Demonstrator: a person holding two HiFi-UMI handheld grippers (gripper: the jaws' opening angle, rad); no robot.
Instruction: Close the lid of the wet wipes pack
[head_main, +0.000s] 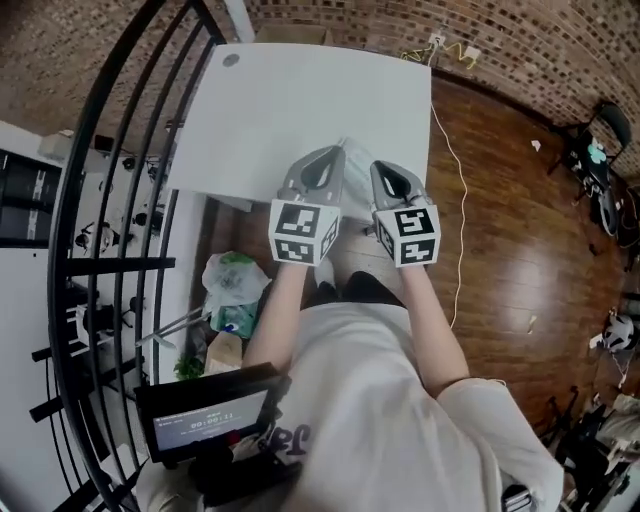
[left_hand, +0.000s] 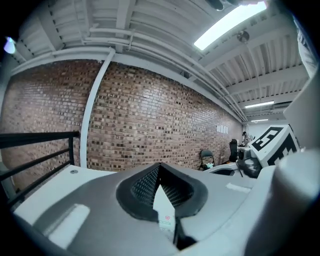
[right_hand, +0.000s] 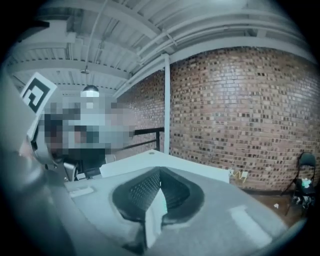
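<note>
Wet wipes pack of pale, soft film (head_main: 351, 170): in the head view it sits between the left gripper (head_main: 320, 168) and the right gripper (head_main: 393, 182), over the near edge of the white rectangular table (head_main: 300, 110); its lid cannot be seen. Left gripper view: the jaws are pressed together on a thin white edge of the pack that bears a small red mark. Right gripper view: the jaws likewise pinch a thin pale edge. Judged stage: the pack is held by both grippers and closing has not begun. The next move probably calls for one gripper to let go and press the lid flat.
</note>
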